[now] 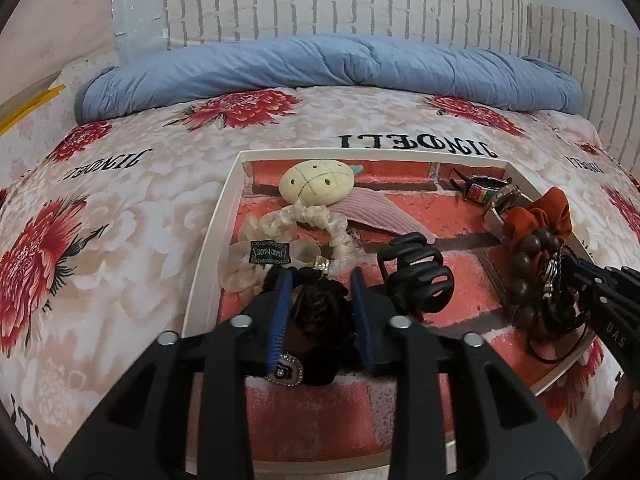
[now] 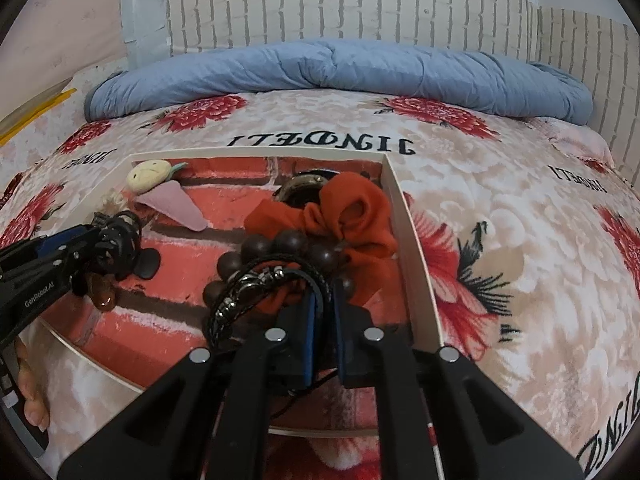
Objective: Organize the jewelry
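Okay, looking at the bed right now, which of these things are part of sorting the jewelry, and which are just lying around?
Part of the job:
- white tray
- black claw clip
- cream scrunchie
- wooden bead bracelet
- black braided cord bracelet, in the right tongs
- orange scrunchie
- dark hair tie between the left tongs

Just lying about:
- blue duvet
- floral bedspread

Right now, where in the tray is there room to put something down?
Bare floor lies mid-tray, between the pink clip, black claw clip and beads. The right wall is crowded by the orange scrunchie; the left side holds the white scrunchie.
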Demonstrator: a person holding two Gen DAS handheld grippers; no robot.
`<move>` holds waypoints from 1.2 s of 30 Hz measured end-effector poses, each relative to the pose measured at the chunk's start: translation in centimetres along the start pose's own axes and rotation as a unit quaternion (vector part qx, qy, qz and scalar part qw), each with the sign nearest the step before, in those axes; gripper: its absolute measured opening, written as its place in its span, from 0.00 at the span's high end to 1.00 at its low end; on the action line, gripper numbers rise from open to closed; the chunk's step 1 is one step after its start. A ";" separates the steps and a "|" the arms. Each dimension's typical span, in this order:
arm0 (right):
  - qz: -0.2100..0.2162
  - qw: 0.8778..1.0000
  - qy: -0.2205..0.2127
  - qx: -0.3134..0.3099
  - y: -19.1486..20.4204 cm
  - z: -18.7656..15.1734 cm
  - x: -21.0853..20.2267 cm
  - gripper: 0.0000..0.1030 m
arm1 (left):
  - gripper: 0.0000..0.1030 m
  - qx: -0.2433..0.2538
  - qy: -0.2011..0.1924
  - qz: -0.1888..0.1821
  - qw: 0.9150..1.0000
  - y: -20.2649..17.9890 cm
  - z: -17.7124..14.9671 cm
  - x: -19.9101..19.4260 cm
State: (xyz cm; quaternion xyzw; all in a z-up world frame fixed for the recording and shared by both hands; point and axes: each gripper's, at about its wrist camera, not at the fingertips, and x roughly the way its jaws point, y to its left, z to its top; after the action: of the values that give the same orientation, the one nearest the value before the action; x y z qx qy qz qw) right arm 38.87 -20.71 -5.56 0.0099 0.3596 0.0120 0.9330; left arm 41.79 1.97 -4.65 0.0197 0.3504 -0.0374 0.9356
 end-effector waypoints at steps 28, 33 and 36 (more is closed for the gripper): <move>0.016 0.997 -0.064 -0.040 1.8 -5.1 -13.8 0.05 | 0.05 -0.012 -0.078 0.014 0.997 1.1 -4.5 -16.5; 0.015 0.995 -0.091 -0.026 1.3 -7.0 -16.6 0.05 | 0.05 -0.023 -0.104 0.017 0.994 0.8 -7.4 -19.2; 0.012 0.994 -0.109 -0.016 0.8 -8.5 -18.2 0.05 | 0.05 -0.021 -0.118 0.028 0.992 0.3 -9.2 -20.3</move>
State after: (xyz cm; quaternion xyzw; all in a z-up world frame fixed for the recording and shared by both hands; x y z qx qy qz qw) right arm 19.72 -20.32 0.38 0.0006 0.2556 0.0276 0.9664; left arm 20.53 3.99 1.73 0.0051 0.2372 -0.0063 0.9714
